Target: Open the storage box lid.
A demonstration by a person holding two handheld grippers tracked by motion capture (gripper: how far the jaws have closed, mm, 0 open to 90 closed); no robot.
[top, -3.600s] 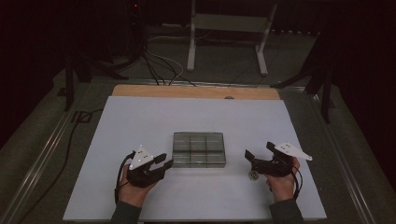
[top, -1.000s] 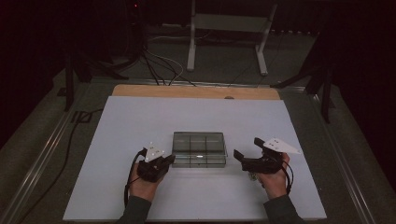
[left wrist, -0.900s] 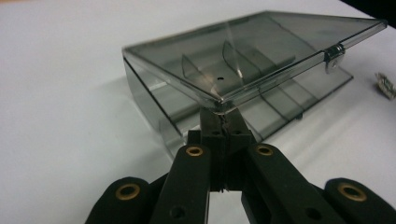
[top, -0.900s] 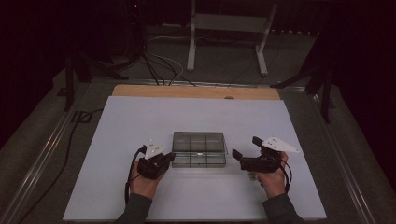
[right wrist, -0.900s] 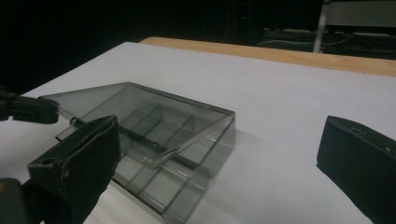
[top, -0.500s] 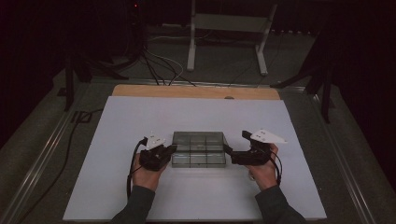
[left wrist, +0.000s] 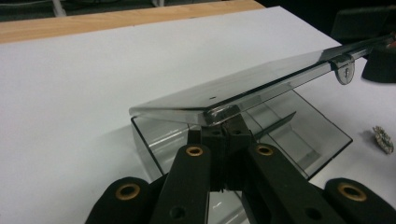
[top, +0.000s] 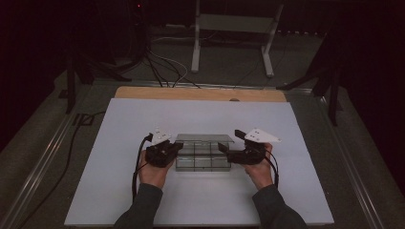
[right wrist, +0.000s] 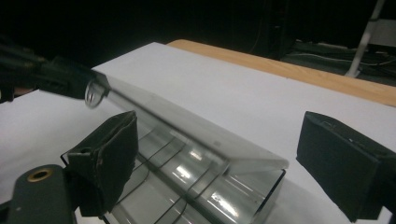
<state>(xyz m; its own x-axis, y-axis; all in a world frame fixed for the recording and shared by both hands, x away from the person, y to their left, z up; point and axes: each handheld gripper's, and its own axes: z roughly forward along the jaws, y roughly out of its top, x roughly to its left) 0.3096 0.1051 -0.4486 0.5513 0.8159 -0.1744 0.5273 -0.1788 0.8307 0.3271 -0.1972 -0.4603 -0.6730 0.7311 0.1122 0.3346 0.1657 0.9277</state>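
A clear plastic compartment box [top: 203, 161] sits mid-table on the white sheet [top: 119, 143]. Its lid [top: 204, 138] is hinged up at the front, standing at a slant over the open compartments [left wrist: 299, 135]. My left gripper [top: 177, 147] is shut, its tips pushed in under the lid's left near corner [left wrist: 219, 112]. My right gripper [top: 222, 148] is open at the box's right end. The lid's edge [right wrist: 187, 126] runs between its two pads [right wrist: 112, 154] without touching them, and its jaws have just been closing. A small latch tab [left wrist: 344, 72] hangs from the lid's front edge.
A small metallic piece [left wrist: 383, 139] lies on the sheet to the right of the box. A wooden strip [top: 200, 94] borders the table's far side. Beyond it stand a metal stand [top: 229, 28] and cables on the dark floor.
Both hands have come in from the sides to the box's two ends. The lid, flat before, now stands raised at the front. The right gripper's jaws have narrowed.
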